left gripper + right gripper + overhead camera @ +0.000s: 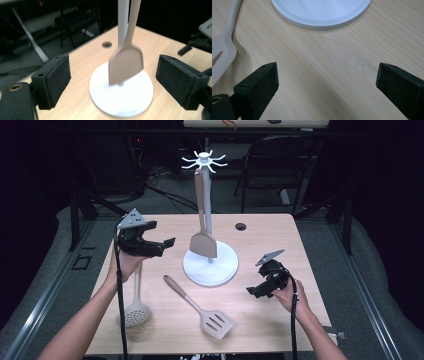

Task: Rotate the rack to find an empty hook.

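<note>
On the bench at centre, white rack with a tan spatula hanging on it, left tool at nine o'clock of it, open and empty, right tool at four o'clock, jaws apart, empty, slotted turner and skimmer lying flat.

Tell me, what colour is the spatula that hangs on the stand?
The hanging spatula is light brown, almost beige; the left gripper view shows it best.

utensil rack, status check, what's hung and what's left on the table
Left gripper and right gripper open, empty. Solid turner hangs on rack. Slotted turner and skimmer lie flat, unobstructed.
</note>
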Demonstrator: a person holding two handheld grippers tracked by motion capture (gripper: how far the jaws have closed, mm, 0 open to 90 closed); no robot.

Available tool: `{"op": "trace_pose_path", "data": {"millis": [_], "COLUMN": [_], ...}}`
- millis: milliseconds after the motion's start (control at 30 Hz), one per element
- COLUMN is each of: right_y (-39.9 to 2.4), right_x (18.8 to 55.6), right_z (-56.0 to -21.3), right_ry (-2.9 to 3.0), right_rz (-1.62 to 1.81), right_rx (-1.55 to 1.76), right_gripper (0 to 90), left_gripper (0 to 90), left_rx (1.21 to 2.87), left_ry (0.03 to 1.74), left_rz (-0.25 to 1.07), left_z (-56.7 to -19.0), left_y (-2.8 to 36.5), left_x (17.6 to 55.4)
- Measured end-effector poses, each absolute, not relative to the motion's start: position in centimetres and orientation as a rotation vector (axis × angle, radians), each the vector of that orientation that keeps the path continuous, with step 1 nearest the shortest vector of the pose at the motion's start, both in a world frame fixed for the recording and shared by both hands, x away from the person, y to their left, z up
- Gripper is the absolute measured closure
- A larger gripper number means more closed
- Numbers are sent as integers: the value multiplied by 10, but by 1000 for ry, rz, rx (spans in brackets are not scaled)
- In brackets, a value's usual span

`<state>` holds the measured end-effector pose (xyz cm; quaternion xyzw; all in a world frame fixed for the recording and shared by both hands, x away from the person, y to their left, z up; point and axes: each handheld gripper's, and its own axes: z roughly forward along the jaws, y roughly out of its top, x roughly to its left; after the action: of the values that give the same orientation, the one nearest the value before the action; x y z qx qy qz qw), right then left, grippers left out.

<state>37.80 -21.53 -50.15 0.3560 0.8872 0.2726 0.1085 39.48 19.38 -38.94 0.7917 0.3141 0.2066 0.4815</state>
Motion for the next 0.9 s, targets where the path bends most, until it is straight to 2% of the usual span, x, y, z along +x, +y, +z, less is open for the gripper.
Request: {"op": "trace_pose_path", "data": {"millis": [533, 900], "right_y": [-205, -200], "right_x": [370, 366], "right_z": [-501, -503], "right_ry": [2646, 2656], "right_rz": [805, 811], "right_rx": [1035, 1024], "right_gripper": [47, 77], "left_gripper": [37, 12], "left_rx": [2032, 2021], "left_ry": [911, 1015], "left_rz": [463, 415], "left_z": [-442, -466], "left_y": [190, 199], "left_x": [390, 388]}}
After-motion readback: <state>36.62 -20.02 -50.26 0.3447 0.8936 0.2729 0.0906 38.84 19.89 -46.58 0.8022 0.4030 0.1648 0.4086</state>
